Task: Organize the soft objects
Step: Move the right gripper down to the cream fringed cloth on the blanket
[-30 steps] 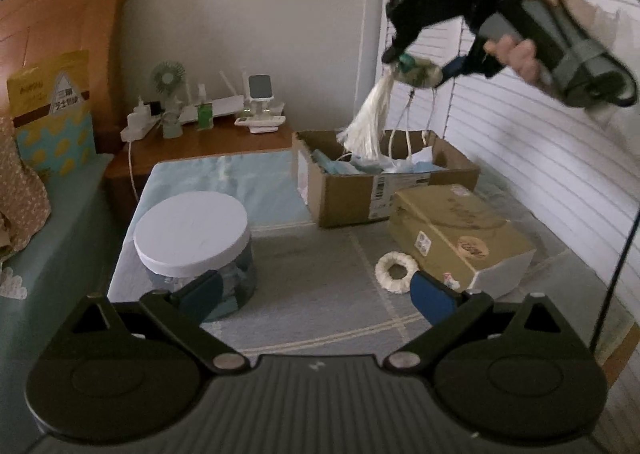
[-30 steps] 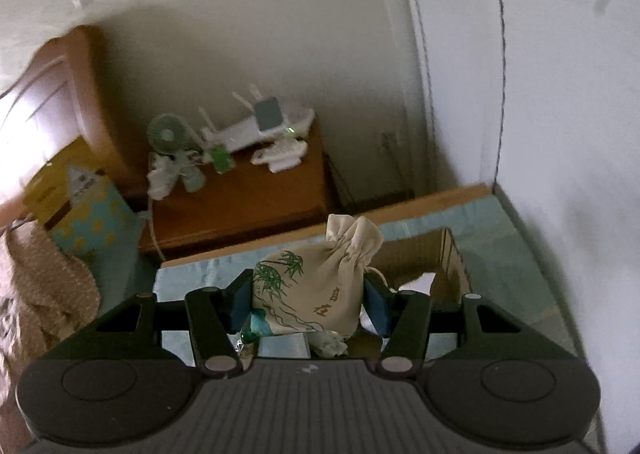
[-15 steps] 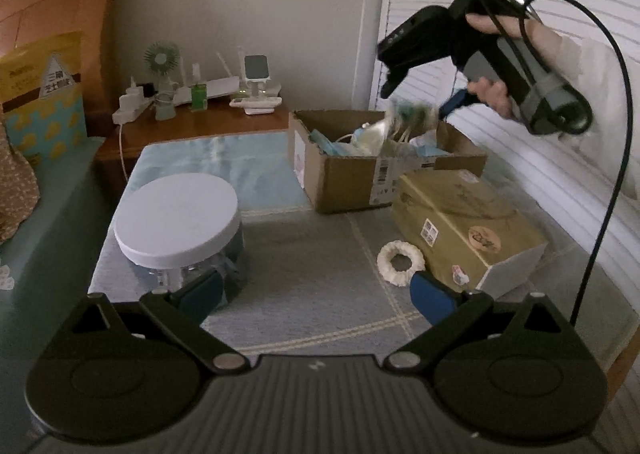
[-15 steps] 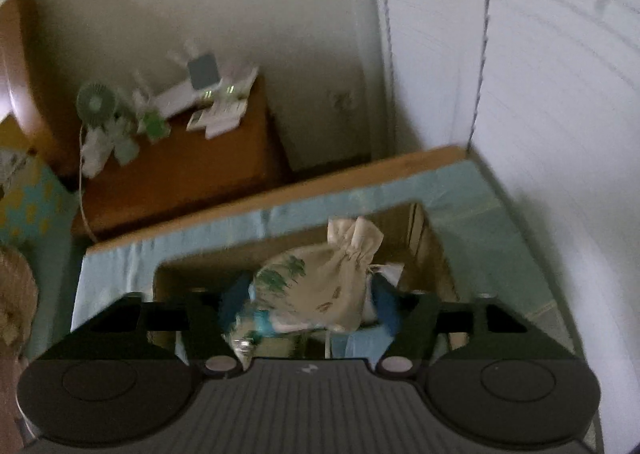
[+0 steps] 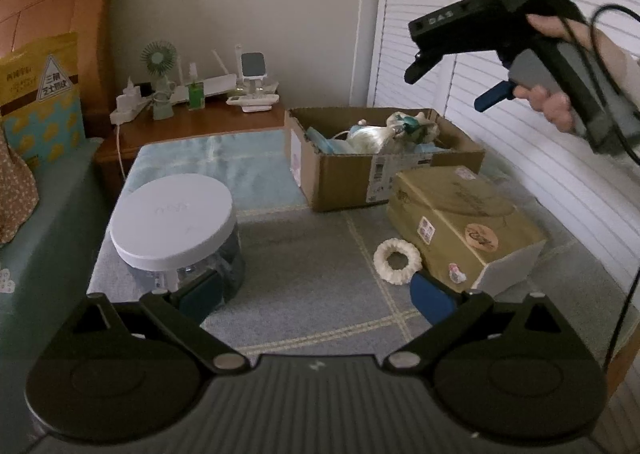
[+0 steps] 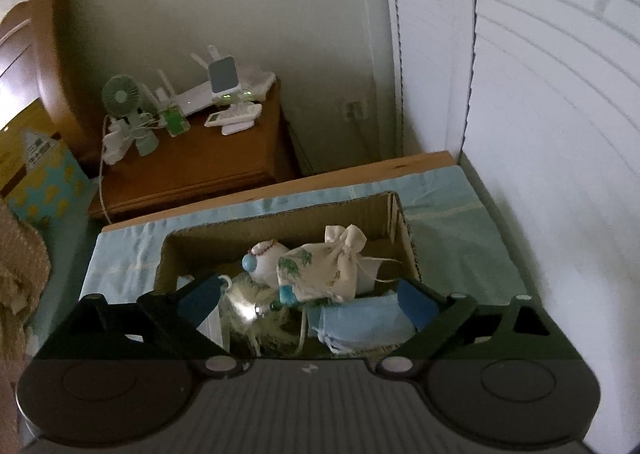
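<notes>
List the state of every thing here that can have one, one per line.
right gripper: jaws opening, nothing between them
left gripper: open, empty
cardboard box: open-topped, partly filled with soft items
printed drawstring pouch: lying in the box, neck tied shut
blue pouch: lying in the box
white fluffy ring: on the mat, not yet boxed
round container: lid on
tan carton: closed

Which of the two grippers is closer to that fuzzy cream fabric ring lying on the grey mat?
Left. The left gripper sits low just in front of the fuzzy cream fabric ring. The right gripper, jaws opening and empty, is raised over the open cardboard box.
</notes>
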The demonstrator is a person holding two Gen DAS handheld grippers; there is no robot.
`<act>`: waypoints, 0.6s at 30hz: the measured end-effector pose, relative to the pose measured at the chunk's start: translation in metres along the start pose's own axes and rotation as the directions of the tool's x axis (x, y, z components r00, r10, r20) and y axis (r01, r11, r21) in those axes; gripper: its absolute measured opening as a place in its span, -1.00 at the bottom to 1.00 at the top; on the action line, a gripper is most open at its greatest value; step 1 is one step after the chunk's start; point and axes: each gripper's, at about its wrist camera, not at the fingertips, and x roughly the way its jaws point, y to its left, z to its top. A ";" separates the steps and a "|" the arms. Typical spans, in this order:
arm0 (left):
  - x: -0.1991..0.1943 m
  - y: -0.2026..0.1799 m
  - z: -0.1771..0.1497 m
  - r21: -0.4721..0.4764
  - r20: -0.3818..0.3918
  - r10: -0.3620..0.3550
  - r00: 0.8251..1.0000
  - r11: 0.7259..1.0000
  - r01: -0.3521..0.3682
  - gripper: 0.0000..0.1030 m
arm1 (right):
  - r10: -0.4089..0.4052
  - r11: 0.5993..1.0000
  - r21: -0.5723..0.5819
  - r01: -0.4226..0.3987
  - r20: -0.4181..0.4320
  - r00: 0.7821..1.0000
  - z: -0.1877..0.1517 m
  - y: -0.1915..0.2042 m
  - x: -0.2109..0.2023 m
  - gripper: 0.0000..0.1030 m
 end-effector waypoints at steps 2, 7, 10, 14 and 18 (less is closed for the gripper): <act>0.000 -0.001 0.000 0.003 -0.002 -0.018 1.000 1.000 0.018 0.94 | 0.024 0.999 -0.029 -0.023 0.024 0.999 -0.008 0.000 -0.009 0.96; 0.000 -0.006 0.001 0.034 0.003 -0.012 1.000 0.999 0.012 0.95 | 0.053 0.996 -0.076 -0.047 0.077 0.996 -0.027 -0.004 -0.030 0.97; 0.002 -0.008 0.001 0.044 0.001 -0.007 1.000 0.999 0.007 0.96 | 0.058 0.995 -0.086 -0.050 0.101 0.993 -0.038 -0.010 -0.041 0.97; 0.006 -0.011 0.001 0.071 -0.017 0.000 1.000 0.997 0.001 0.96 | 0.057 0.995 -0.085 -0.045 0.140 0.989 -0.054 -0.021 -0.055 1.00; 0.006 -0.014 -0.001 0.085 -0.022 0.000 1.000 0.996 0.002 0.96 | 0.039 0.995 -0.097 -0.024 0.153 0.987 -0.071 -0.031 -0.064 1.00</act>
